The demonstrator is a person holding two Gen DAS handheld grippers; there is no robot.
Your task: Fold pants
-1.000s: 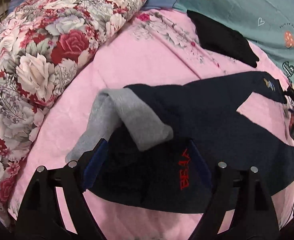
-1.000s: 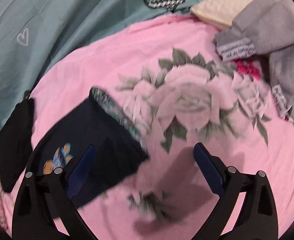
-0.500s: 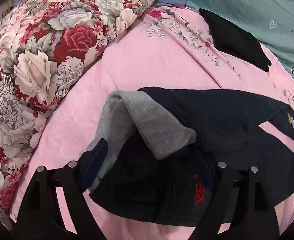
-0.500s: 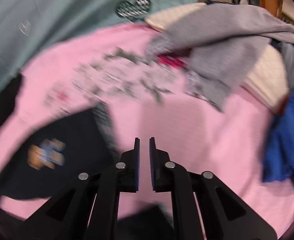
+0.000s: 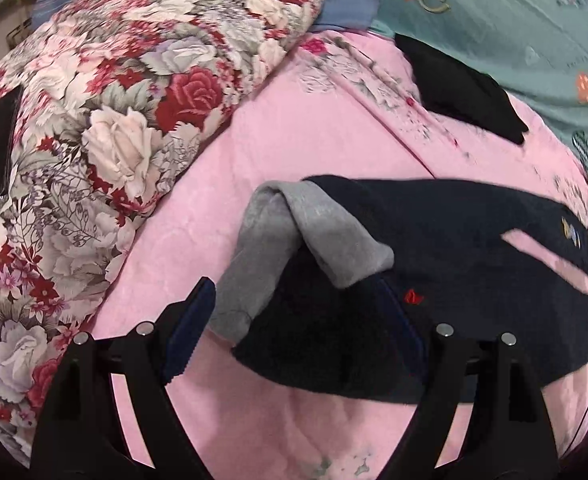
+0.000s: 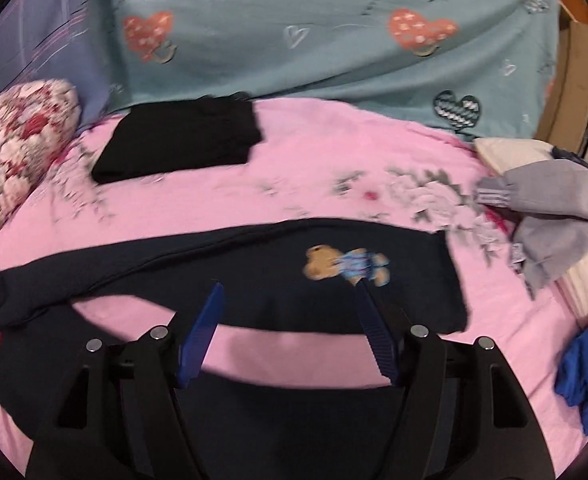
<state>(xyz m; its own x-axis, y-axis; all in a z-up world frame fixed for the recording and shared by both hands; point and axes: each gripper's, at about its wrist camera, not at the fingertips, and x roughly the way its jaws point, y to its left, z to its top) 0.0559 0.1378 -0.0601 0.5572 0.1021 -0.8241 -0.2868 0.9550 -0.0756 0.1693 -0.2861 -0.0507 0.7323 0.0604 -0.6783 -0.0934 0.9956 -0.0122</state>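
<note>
We are holding the left gripper with its jaws spread wide and nothing between them, low in the left wrist frame, over the waist end of the navy pants. The grey waistband lining is lying turned out in the centre of that frame, just above our fingers. If we are closing here, we are risking to pinch only this loose grey flap, and the fold would then drag crooked.

We are keeping the right gripper released too, at the bottom of the right wrist frame, above one leg. The two legs are lying apart, with a strip of pink bedsheet showing between them, so they could land misaligned. The bear patch is sitting just above the right finger.

Further up, the folded black garment is resting in the upper left, and the grey clothes pile at the right edge; a wide swing could be disturbing them.
</note>
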